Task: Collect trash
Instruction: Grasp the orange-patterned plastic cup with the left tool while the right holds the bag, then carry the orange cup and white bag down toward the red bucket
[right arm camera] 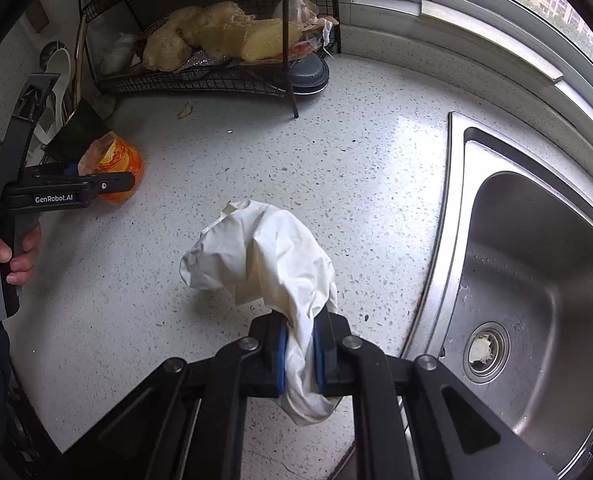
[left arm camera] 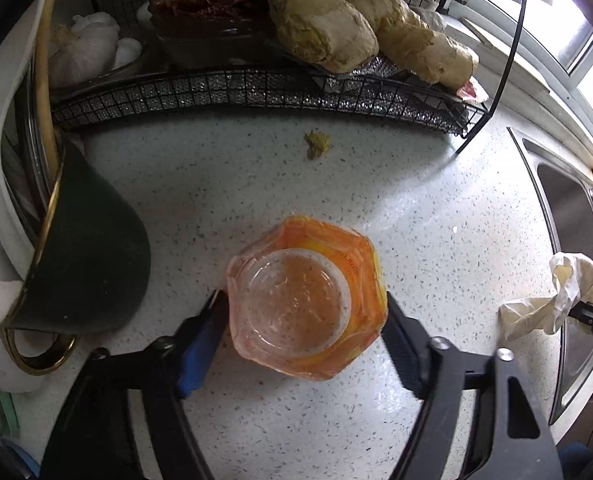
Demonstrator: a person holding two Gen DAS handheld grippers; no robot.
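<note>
A crumpled orange plastic cup [left arm camera: 296, 300] with a clear inner rim stands on the speckled counter [left arm camera: 436, 208]. My left gripper [left arm camera: 302, 300] straddles it from above, one pad touching each side. In the right wrist view the same cup [right arm camera: 114, 160] sits far left with the left gripper [right arm camera: 104, 174] over it, held by a person's hand [right arm camera: 16, 256]. My right gripper [right arm camera: 300, 320] is shut on a crumpled white glove-like wad [right arm camera: 256, 256], held just above the counter. That wad [left arm camera: 552, 300] also shows at the right edge of the left wrist view.
A small yellow-green scrap [left arm camera: 317, 144] lies on the counter before a black wire rack [left arm camera: 256, 92] holding ginger [left arm camera: 324, 32], garlic and dried chillies. A dark green gold-rimmed mug [left arm camera: 92, 256] stands close left of the cup. A steel sink [right arm camera: 536, 280] lies to the right.
</note>
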